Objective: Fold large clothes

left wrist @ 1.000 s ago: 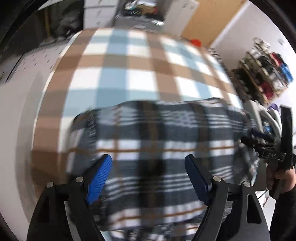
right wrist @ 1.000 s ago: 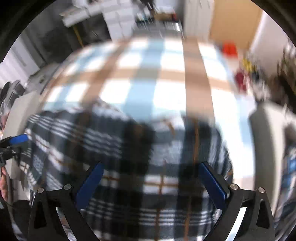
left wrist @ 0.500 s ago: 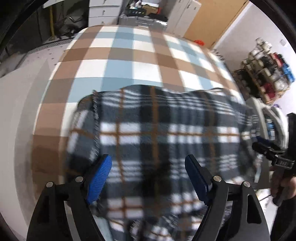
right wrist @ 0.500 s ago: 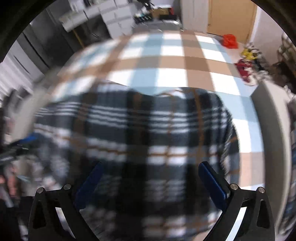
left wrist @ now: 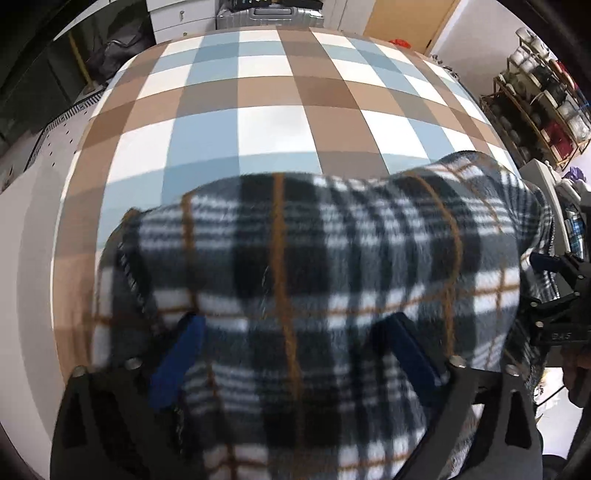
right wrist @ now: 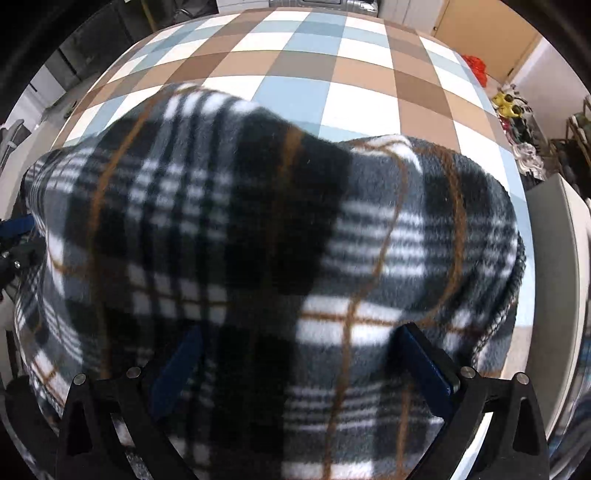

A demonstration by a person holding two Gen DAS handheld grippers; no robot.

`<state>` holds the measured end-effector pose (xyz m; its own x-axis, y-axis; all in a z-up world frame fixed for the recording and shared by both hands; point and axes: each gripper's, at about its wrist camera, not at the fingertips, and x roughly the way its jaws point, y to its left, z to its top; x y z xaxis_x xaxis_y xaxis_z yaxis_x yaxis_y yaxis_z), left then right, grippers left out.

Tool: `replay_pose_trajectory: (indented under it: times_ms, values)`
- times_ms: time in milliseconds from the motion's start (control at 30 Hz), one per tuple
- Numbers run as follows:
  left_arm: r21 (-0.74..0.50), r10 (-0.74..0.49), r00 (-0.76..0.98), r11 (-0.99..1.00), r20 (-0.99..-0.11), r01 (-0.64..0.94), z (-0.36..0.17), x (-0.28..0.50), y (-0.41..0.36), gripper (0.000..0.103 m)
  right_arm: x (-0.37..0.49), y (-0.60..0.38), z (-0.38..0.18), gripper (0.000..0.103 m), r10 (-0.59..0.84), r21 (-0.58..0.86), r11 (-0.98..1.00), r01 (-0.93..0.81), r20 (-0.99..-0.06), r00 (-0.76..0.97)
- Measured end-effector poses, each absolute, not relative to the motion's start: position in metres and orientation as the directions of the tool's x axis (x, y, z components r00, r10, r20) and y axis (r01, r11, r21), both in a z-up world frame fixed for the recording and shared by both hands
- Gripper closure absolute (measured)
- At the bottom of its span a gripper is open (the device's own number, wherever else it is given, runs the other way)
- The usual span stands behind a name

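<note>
A fleece garment (left wrist: 332, 258) in black, white and grey plaid with thin orange lines lies bunched on the near part of a table under a brown, blue and white checked cloth (left wrist: 266, 122). My left gripper (left wrist: 293, 358) points down over its near left part, and its jaws are opening. Fabric lies between the blue pads (left wrist: 177, 362), which do not press on it. My right gripper (right wrist: 301, 369) stands wide over the garment's (right wrist: 258, 221) right half, where a hump of fabric rises between its pads (right wrist: 424, 365). Each gripper shows at the edge of the other's view.
The checked cloth runs far back to a silver suitcase (left wrist: 266, 14) and white drawers. A rack of jars and bags (left wrist: 535, 92) stands at the right. A pale grey surface (right wrist: 554, 277) borders the table's right edge, and something red (right wrist: 476, 66) lies on the floor beyond.
Both grippers have come down and nearer to the plaid garment, which now fills more of each view. The left jaws stand a little wider. The fabric has bunched up into humps.
</note>
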<state>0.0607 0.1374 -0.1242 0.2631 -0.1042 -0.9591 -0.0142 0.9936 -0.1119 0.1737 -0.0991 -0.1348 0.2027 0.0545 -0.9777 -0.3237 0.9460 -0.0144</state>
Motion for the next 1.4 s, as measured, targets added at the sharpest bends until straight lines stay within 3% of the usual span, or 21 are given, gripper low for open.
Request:
replay_pose_trajectory:
  times_ms: [600,767,900,1067,1100,1267,1400]
  values:
    - [-0.061,-0.058,0.281,0.998,-0.958,-0.003,-0.129,0.187,0.153,0.001,0.297,-0.077,-0.117,0.000,0.107,0.000,0.957,-0.289,-0.929,0.354]
    - [-0.110,-0.101,0.315,0.994,-0.944,-0.008,-0.114,0.153,0.160,0.001,0.277,-0.096,-0.100,0.000,0.221,0.121,0.957,-0.263,-0.891,0.397]
    - [-0.214,-0.191,0.361,0.977,-0.913,-0.023,-0.090,0.084,0.174,0.001,0.205,-0.133,-0.065,0.000,0.474,0.410,0.880,-0.239,-0.777,0.414]
    - [-0.249,-0.221,0.429,0.968,-0.876,-0.010,-0.062,-0.002,0.167,0.001,0.121,-0.152,-0.036,0.000,0.660,0.594,0.748,-0.297,-0.615,0.431]
    - [-0.245,-0.215,0.440,0.969,-0.872,-0.011,-0.062,-0.004,0.162,0.001,0.090,-0.153,-0.028,0.000,0.704,0.637,0.701,-0.321,-0.547,0.454]
    - [-0.263,-0.223,0.418,0.964,-0.881,-0.038,-0.079,-0.047,0.159,0.001,0.020,-0.145,-0.021,0.000,0.802,0.698,0.563,-0.443,-0.333,0.495]
    - [-0.299,-0.241,0.400,0.950,-0.884,-0.090,-0.094,-0.079,0.169,0.001,-0.005,-0.140,-0.030,0.000,0.818,0.661,0.552,-0.508,-0.311,0.485]
